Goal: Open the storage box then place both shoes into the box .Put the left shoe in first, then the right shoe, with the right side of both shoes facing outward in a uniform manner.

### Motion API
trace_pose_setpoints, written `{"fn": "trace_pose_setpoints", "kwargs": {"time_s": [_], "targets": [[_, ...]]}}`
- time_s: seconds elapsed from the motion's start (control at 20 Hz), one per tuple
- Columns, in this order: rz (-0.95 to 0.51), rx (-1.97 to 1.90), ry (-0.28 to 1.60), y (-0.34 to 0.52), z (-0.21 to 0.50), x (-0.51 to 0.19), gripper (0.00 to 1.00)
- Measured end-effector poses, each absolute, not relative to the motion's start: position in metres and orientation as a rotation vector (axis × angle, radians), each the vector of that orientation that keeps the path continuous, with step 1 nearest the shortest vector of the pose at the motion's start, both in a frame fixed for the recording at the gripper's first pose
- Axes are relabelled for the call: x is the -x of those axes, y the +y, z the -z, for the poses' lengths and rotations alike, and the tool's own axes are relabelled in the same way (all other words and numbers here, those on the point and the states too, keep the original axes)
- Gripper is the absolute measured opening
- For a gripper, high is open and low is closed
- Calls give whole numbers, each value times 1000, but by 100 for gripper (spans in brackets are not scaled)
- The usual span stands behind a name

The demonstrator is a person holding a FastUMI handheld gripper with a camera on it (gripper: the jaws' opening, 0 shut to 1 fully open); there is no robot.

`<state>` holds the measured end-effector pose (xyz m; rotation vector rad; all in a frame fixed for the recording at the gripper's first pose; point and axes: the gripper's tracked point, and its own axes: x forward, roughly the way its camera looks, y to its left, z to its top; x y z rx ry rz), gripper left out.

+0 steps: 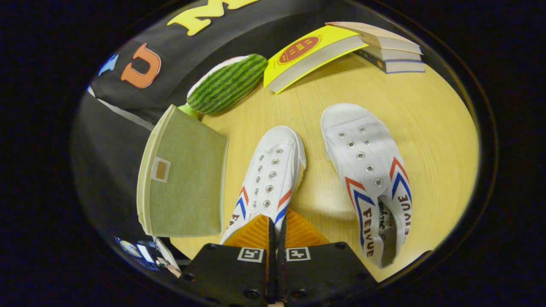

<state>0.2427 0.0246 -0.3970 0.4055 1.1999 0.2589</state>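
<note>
Two white canvas shoes with red and blue stripes are on the wooden table [426, 128]. My gripper [276, 219] is shut on the near shoe [271, 170], pinching a thin part of its heel-end upper between the pads; its toe points away from me. The other shoe [367, 170] lies flat to the right of the fingers, opening toward me. An olive-green fabric storage box [183, 179] with a small label patch stands just left of the held shoe, its lid down.
Beyond the box lies a green striped watermelon plush [228, 83]. A yellow book [307, 55] leans on a stack of books [392, 53] at the far side of the table. The black cloth wall runs behind the box.
</note>
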Motion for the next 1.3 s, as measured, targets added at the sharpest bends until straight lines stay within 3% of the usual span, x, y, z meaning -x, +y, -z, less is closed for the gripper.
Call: {"fn": "trace_pose_setpoints", "kwargs": {"time_s": [0.4,0.75,1.1,1.3], "targets": [[-238,-434,1008,54,310,-264,6],[-365,-532,902,141,233,-269,6],[-459,-599,900,247,233,-267,5],[-389,-516,940,280,275,-275,5]]}}
